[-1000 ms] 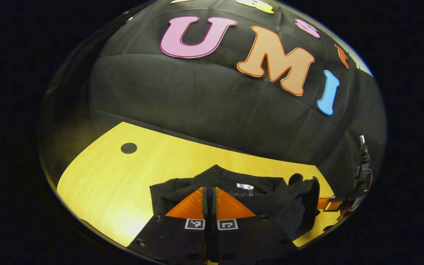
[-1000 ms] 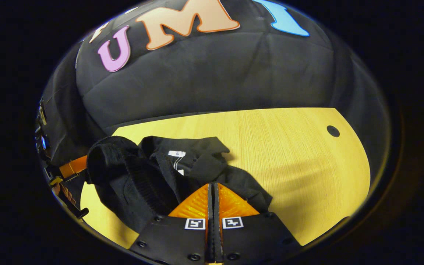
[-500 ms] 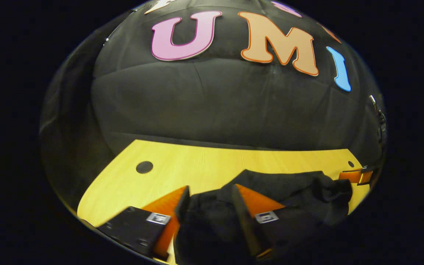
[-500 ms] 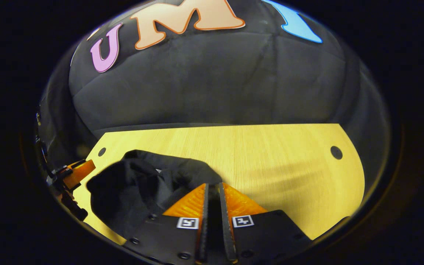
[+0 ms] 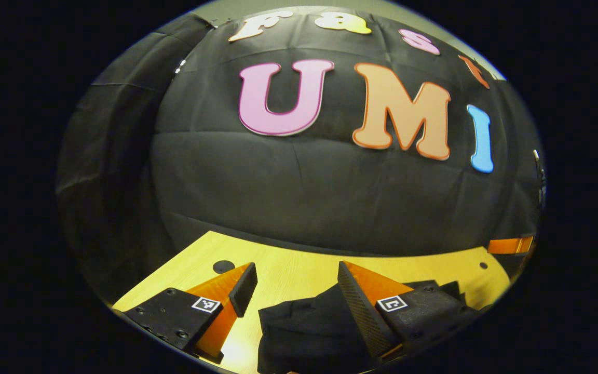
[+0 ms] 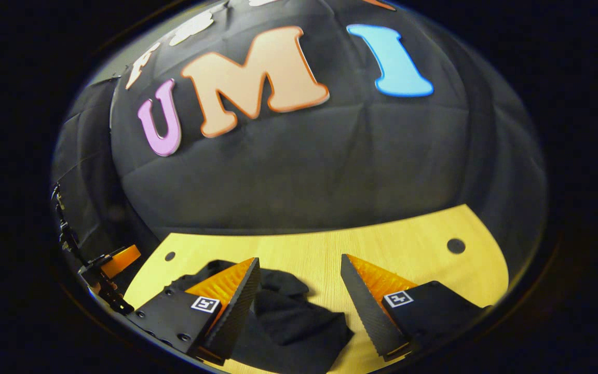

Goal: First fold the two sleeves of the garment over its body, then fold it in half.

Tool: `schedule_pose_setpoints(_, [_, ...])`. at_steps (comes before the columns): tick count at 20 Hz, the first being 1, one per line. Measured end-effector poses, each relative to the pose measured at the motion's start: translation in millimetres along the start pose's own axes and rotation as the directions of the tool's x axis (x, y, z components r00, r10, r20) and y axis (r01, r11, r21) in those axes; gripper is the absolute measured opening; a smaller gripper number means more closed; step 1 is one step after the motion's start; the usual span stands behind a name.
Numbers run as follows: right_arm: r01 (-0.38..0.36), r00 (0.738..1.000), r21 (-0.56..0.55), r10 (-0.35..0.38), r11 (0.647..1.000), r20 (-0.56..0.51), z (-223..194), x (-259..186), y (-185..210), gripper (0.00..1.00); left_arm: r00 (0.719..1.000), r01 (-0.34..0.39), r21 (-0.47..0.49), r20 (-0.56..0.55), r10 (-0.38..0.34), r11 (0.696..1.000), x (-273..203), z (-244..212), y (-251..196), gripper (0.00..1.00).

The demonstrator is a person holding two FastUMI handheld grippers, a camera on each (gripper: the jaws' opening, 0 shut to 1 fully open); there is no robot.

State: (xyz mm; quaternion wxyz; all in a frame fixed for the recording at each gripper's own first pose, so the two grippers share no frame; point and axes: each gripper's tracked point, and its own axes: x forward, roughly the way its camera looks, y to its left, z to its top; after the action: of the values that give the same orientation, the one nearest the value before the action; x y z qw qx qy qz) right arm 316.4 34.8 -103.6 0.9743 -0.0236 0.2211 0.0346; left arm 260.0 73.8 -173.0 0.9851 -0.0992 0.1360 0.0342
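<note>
The black garment (image 5: pixel 307 330) lies bunched in a folded heap on the wooden table (image 5: pixel 299 265). In the left gripper view my left gripper (image 5: pixel 294 283) is open above it, its fingers spread to either side and nothing between them. In the right gripper view the same garment (image 6: pixel 294 322) lies under and between the fingers of my right gripper (image 6: pixel 299 270), which is open and lifted off the cloth. The left gripper (image 6: pixel 117 257) shows at the far left edge of the right gripper view, and the right gripper (image 5: pixel 509 245) at the far right edge of the left gripper view.
The table (image 6: pixel 408 244) has small dark round holes (image 6: pixel 456 245) (image 5: pixel 223 266) near its corners. The booth's black cloth wall rises right behind the table's far edge. Bare wood stretches to the right of the garment in the right gripper view.
Both grippers were shut on the garment a second ago. They have since opened, let the cloth drop onto the table, and risen away from it.
</note>
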Motion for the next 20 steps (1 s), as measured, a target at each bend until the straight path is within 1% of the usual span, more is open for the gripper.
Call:
schedule_pose_setpoints(2, [-0.024, 0.996, -0.047, 0.028, 0.999, 0.082, 21, -35, 15, 0.98, 0.998, 0.013, 0.001, 0.068, -0.013, 1.000, -22, 32, -4, 0.93])
schedule_pose_setpoints(4, [-0.031, 0.984, -0.100, 0.048, 0.994, 0.170, 42, -76, 29, 0.98, 0.987, 0.036, 0.040, 0.154, -0.042, 0.999, -49, 68, -13, 0.93])
schedule_pose_setpoints(7, [-0.033, 0.955, -0.149, 0.075, 0.988, 0.287, 61, -146, 56, 0.98, 0.955, 0.089, 0.101, 0.272, -0.114, 0.991, -99, 121, -39, 0.93])
schedule_pose_setpoints(8, [-0.030, 0.944, -0.157, 0.080, 0.987, 0.320, 61, -169, 65, 0.95, 0.946, 0.099, 0.111, 0.296, -0.128, 0.989, -116, 131, -45, 0.92])
schedule_pose_setpoints(9, [-0.023, 0.931, -0.165, 0.081, 0.986, 0.355, 59, -192, 70, 0.95, 0.941, 0.106, 0.112, 0.309, -0.136, 0.988, -132, 135, -49, 0.92])
schedule_pose_setpoints(10, [-0.005, 0.915, -0.168, 0.072, 0.986, 0.397, 56, -216, 74, 0.98, 0.940, 0.115, 0.109, 0.309, -0.144, 0.987, -146, 136, -56, 0.92])
schedule_pose_setpoints(11, [0.013, 0.902, -0.171, 0.062, 0.985, 0.426, 50, -237, 79, 0.98, 0.943, 0.130, 0.108, 0.294, -0.156, 0.986, -162, 132, -63, 0.92])
schedule_pose_setpoints(12, [0.032, 0.897, -0.162, 0.043, 0.986, 0.441, 39, -258, 82, 0.94, 0.945, 0.147, 0.114, 0.278, -0.174, 0.983, -176, 127, -70, 0.92])
schedule_pose_setpoints(13, [0.039, 0.895, -0.138, 0.026, 0.990, 0.445, 27, -273, 85, 0.97, 0.947, 0.157, 0.119, 0.264, -0.184, 0.980, -188, 120, -76, 0.92])
schedule_pose_setpoints(14, [0.030, 0.895, -0.111, 0.023, 0.993, 0.445, 12, -286, 88, 0.97, 0.946, 0.166, 0.125, 0.260, -0.194, 0.978, -201, 114, -78, 0.92])
schedule_pose_setpoints(15, [0.026, 0.900, -0.090, 0.016, 0.996, 0.436, -5, -299, 89, 0.97, 0.947, 0.171, 0.133, 0.253, -0.200, 0.976, -212, 106, -79, 0.92])
schedule_pose_setpoints(16, [0.042, 0.910, -0.071, -0.009, 0.997, 0.414, -24, -307, 85, 0.97, 0.950, 0.176, 0.142, 0.236, -0.206, 0.974, -223, 94, -81, 0.92])
schedule_pose_setpoints(17, [0.065, 0.921, -0.052, -0.040, 0.997, 0.387, -46, -315, 77, 1.00, 0.952, 0.189, 0.154, 0.211, -0.220, 0.970, -232, 80, -84, 0.92])
schedule_pose_setpoints(18, [0.089, 0.928, -0.026, -0.073, 0.996, 0.365, -63, -320, 70, 0.94, 0.958, 0.199, 0.165, 0.177, -0.227, 0.966, -241, 66, -87, 0.93])
schedule_pose_setpoints(19, [0.098, 0.935, 0.014, -0.097, 0.995, 0.342, -75, -323, 67, 0.94, 0.963, 0.203, 0.158, 0.145, -0.226, 0.966, -248, 49, -85, 0.92])
schedule_pose_setpoints(20, [0.087, 0.941, 0.065, -0.104, 0.994, 0.323, -87, -326, 66, 0.94, 0.964, 0.224, 0.134, 0.113, -0.239, 0.965, -255, 36, -87, 0.93])
